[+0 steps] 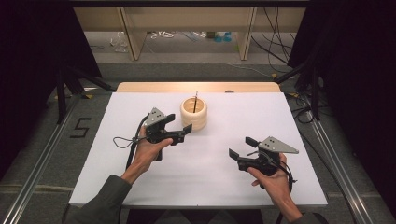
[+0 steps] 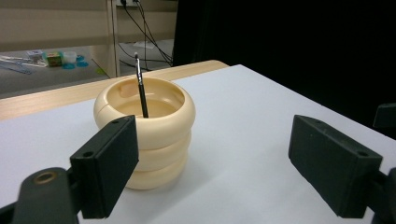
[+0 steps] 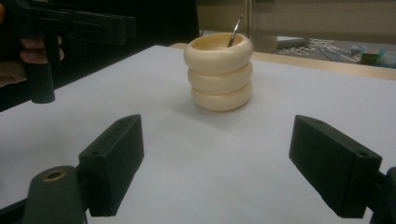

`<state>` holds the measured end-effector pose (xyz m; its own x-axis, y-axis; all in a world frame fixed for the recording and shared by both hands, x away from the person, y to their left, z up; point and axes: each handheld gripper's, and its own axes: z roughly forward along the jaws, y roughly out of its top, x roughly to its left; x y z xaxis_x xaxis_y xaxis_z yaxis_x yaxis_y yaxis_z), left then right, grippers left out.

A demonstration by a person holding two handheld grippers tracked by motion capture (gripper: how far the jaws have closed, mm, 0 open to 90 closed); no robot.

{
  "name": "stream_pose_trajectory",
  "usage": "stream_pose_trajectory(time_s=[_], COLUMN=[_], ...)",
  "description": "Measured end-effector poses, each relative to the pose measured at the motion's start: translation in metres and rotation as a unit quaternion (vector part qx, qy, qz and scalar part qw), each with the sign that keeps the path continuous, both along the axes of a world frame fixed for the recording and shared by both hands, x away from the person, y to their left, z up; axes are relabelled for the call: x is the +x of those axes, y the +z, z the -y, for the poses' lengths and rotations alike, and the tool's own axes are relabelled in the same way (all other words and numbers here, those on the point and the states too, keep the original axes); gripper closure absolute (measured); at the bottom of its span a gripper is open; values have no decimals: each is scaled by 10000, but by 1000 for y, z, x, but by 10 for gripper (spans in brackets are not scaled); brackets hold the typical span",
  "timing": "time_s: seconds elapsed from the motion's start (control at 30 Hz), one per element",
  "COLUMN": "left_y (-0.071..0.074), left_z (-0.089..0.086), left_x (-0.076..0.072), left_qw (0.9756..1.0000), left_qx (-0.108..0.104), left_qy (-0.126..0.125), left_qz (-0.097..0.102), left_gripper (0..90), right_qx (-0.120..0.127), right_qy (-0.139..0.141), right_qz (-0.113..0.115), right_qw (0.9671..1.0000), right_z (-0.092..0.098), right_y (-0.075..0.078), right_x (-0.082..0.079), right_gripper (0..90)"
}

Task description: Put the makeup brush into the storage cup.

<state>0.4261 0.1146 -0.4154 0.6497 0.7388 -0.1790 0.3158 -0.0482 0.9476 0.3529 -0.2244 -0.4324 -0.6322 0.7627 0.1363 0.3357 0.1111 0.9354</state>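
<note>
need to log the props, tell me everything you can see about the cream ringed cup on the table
The cup is a cream, glossy holder that looks like plastic or glazed ceramic, shaped as three stacked bulging rings with an open round mouth. It stands upright on the white table, toward the far middle. A thin dark brush stands inside it, leaning against the rim with its tip above it. The left gripper hovers close beside the cup with jaws open, not touching it. The right gripper is farther off.
</note>
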Motion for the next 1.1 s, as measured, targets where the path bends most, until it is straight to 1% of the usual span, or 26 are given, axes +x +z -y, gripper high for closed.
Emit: stream_pose_trajectory(time_s=[0.03,0.1,0.13,0.17,0.27,0.3,0.37,0.4,0.43,0.47,0.5,0.53,0.57,0.6,0.63,0.7,0.73,0.77,0.87,0.93,0.97,1.0,1.03,1.1], left_y=[0,0,0,0,-1,-1,-1,-1,-1,-1,-1,-1,-1,-1,-1,0,0,0,-1,-3,-3,-4,-4,-4], left_z=[-1,-1,-2,-3,-4,-4,-5,-6,-7,-8,-8,-9,-10,-11,-12,-14,-15,-16,-17,-18,-19,-19,-20,-21], left_x=[-1,-3,-4,-6,-8,-8,-10,-11,-12,-12,-13,-14,-15,-15,-16,-17,-18,-19,-21,-23,-24,-25,-26,-28], left_qw=[10000,10000,10000,10000,10000,10000,10000,9999,10000,9999,10000,9999,9999,9999,9999,9999,9999,9999,9999,9999,9998,9998,9997,9998], left_qx=[37,-1,27,44,51,51,35,84,64,93,54,80,79,119,107,71,104,103,111,107,156,156,191,178], left_qy=[-14,-10,-39,-48,-19,-19,-23,-49,-31,-51,-23,-42,-2,-18,-1,17,-2,8,2,-8,-28,-17,-33,-32], left_qz=[19,0,16,32,32,32,29,65,46,64,52,68,76,111,110,98,115,119,129,97,114,102,132,125], left_gripper=[154,154,154,154,154,154,154,154,154,154,154,154,154,154,154,154,154,154,154,154,154,154,154,154], right_qx=[29,15,72,-2,60,12,46,81,76,76,84,84,21,84,119,118,112,105,114,110,123,123,117,110], right_qy=[-9,-3,20,-3,15,-4,-7,24,20,20,24,24,3,31,37,37,47,45,53,57,60,60,58,65], right_qz=[13,9,18,-15,13,-5,15,14,14,14,16,16,1,16,38,40,11,43,21,49,49,49,35,25], right_qw=[10000,10000,10000,10000,10000,10000,10000,10000,10000,10000,10000,10000,10000,10000,9999,9999,9999,9999,9999,9999,9999,9999,9999,9999], right_z=[0,0,-1,0,0,0,-1,-1,-1,-1,-1,-1,0,0,-1,-1,-1,-1,-1,-1,-1,-1,-1,-1], right_y=[0,0,-1,0,0,0,0,-1,0,0,0,0,0,0,0,0,0,0,0,0,0,0,0,0], right_x=[0,0,0,0,0,0,0,0,0,0,0,0,0,0,0,0,0,0,0,-1,-1,-1,-1,-1], right_gripper=[188,188,188,188,187,187,187,188,188,188,188,188,187,187,187,187,187,187,188,187,186,186,186,186])
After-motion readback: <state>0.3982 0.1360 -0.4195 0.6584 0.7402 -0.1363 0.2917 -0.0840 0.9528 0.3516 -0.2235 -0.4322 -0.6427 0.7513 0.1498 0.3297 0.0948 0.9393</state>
